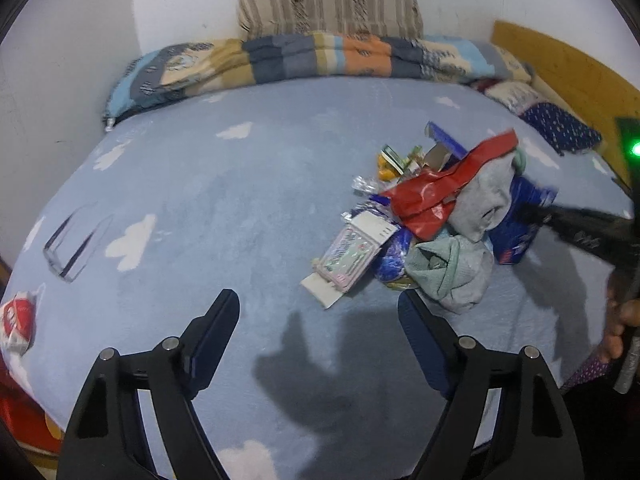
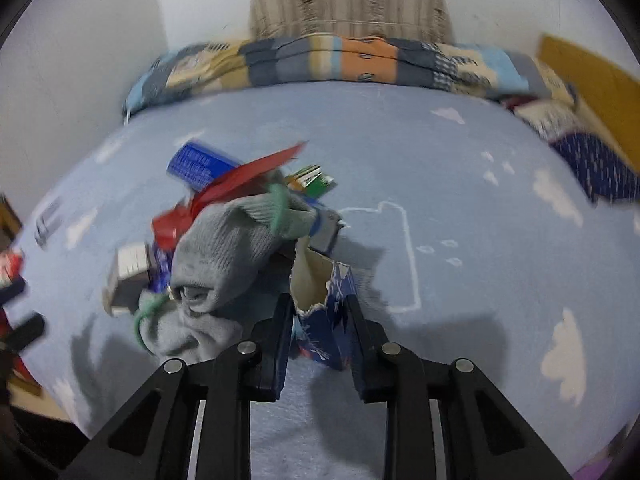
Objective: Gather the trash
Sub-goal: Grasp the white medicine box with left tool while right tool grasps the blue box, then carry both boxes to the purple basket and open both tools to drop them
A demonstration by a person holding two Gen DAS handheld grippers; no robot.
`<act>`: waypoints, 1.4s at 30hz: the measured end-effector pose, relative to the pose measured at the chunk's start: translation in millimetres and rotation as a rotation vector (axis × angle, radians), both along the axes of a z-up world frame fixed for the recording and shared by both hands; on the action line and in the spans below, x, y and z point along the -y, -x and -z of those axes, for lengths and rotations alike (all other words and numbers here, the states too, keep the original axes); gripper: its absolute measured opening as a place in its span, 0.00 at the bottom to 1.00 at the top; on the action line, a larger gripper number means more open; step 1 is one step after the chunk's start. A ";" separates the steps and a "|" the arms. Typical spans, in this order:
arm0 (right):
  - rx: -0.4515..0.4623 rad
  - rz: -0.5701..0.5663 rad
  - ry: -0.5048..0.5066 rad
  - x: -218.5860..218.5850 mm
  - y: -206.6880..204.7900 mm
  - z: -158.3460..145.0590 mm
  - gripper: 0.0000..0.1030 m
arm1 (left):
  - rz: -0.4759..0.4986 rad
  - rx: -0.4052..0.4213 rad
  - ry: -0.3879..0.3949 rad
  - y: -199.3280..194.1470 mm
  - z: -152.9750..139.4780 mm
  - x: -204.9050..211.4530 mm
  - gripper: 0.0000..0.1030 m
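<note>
A heap of trash lies on the blue cloud-print bed: a red wrapper, a pink blister pack, grey socks and a torn blue carton. My left gripper is open and empty, just short of the heap. My right gripper is shut on the torn blue carton, with a grey sock and the red wrapper to its left. It shows blurred at the right of the left wrist view, where its fingertips are not clear.
A folded patchwork blanket and a striped cushion lie along the far wall. A wooden headboard and a dark dotted cloth are at right. A red-and-white packet lies at the bed's left edge.
</note>
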State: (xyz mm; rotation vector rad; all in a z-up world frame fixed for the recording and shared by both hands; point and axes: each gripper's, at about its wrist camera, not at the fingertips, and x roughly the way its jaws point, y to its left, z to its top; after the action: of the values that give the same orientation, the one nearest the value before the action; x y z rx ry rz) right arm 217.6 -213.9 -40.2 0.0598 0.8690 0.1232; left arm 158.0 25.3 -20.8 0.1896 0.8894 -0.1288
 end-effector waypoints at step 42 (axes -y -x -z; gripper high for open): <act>0.253 0.157 -0.296 66.9 78.5 -61.4 0.25 | 0.274 0.108 0.207 -12.5 -26.1 75.6 0.32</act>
State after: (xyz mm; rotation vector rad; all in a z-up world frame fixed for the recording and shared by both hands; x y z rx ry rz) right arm 139.1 -280.8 21.2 0.3808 0.5854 0.1087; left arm 170.5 -50.3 5.3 0.1228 0.7336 -0.4593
